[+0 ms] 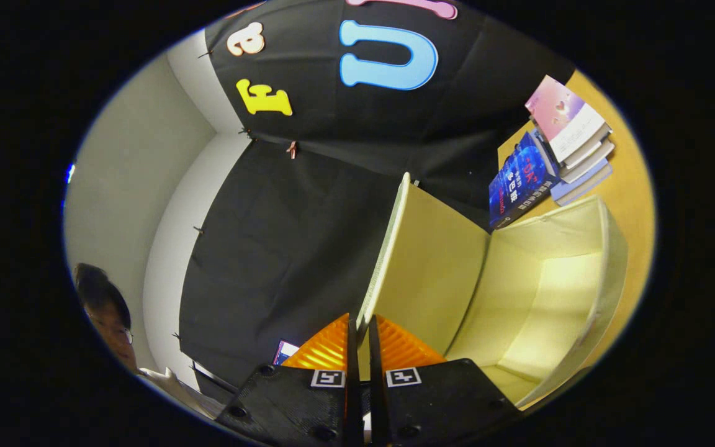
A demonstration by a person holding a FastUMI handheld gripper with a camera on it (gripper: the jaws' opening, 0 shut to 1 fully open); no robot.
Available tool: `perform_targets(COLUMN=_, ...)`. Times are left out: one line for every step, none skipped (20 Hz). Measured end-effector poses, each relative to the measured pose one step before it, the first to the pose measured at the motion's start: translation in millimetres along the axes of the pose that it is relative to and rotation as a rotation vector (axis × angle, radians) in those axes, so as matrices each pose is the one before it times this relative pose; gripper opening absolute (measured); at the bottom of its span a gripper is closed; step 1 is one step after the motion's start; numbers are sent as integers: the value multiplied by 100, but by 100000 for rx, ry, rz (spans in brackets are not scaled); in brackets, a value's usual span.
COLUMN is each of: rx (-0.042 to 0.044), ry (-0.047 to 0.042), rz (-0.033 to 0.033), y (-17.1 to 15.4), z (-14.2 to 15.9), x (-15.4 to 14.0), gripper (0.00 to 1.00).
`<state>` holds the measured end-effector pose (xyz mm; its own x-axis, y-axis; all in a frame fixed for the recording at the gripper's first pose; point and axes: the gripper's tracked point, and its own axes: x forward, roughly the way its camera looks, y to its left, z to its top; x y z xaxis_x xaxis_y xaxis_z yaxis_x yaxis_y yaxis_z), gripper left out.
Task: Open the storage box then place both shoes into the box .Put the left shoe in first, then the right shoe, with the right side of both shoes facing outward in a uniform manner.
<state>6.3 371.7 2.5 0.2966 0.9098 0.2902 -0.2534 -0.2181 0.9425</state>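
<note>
The cream storage box point(550, 298) lies open on the wooden table, its inside bare and lit. Its lid point(438, 261) is swung up and stands away from the box's mouth. The lid's thin free edge point(385, 248) runs straight down between my fingers. My gripper point(361, 326) is shut on that edge, with both fingers point(352, 347) pressed close together around it. The whole scene appears tilted, with the box off to the right of my fingers.
A stack of books point(571, 139) lies on the wooden table point(634, 186) just beyond the box, with a blue book point(519, 180) leaning against it. A person point(106, 310) sits left of my fingers, near a small screen point(284, 351).
</note>
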Motion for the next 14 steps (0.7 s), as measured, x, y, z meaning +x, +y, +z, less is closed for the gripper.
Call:
perform_targets(rx=-821, ry=1678, rz=-605, y=225, z=-275, x=997, gripper=9)
perform_targets(rx=-812, ry=1722, rz=-406, y=95, z=-293, x=1062, gripper=9)
perform_targets(rx=-613, ry=1433, rz=-505, y=122, z=-267, x=933, gripper=9)
perform_targets(rx=-77, ry=1036, rz=-241, y=155, z=-116, x=1097, gripper=9)
perform_targets(rx=-318, ry=588, rz=-534, y=-12, z=-109, x=1046, gripper=9)
perform_targets(rx=-258, ry=690, rz=-721, y=-20, z=-51, x=1010, gripper=9)
perform_targets(rx=-562, ry=1041, rz=-1232, y=-113, z=-294, x=1024, gripper=9)
perform_targets(rx=-844, ry=957, rz=-1335, y=-173, z=-330, x=1022, gripper=9)
perform_targets(rx=-745, ry=1331, rz=-1251, y=-90, z=-369, x=1056, gripper=10)
perform_targets(rx=-635, ry=964, rz=-1585, y=-197, z=-329, x=882, gripper=9)
perform_targets(rx=-442, ry=960, rz=-1759, y=-310, z=-385, x=857, gripper=9)
perform_targets(rx=258, ry=982, rz=-1283, y=-108, z=-450, x=815, gripper=9)
perform_targets(rx=-1893, ry=108, rz=-6291, y=-1032, z=-93, x=930, gripper=9)
perform_targets(rx=-1948, ry=967, rz=-5291, y=-1386, z=-574, x=265, gripper=19)
